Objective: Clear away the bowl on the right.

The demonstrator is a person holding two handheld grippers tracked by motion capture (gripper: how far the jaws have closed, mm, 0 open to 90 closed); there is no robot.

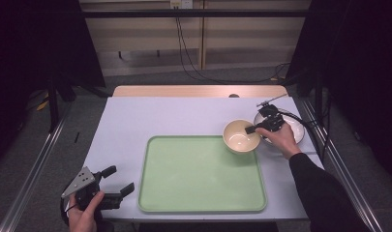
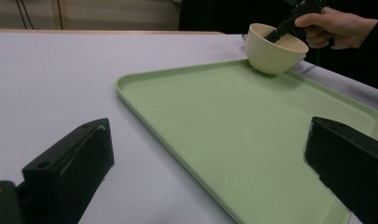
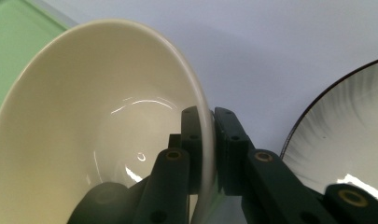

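Observation:
A cream bowl (image 1: 240,136) hangs over the far right corner of the green tray (image 1: 198,179), with my right gripper (image 1: 255,129) shut on its right rim. In the right gripper view the jaws pinch the bowl (image 3: 107,140) wall, one inside and one outside, at the right gripper (image 3: 206,140) tips. The left gripper view shows the bowl (image 2: 270,51) just above the tray (image 2: 252,135) edge, held by the other hand. My left gripper (image 1: 118,181) rests open off the tray's near left corner, nothing between its jaws, and its left gripper view (image 2: 200,172) looks across the tray.
A grey-white plate (image 1: 296,126) with a dark rim lies right of the bowl, under the right hand; the same plate (image 3: 340,140) sits beside the jaws. The lavender table (image 1: 150,116) has bare room left of and behind the tray.

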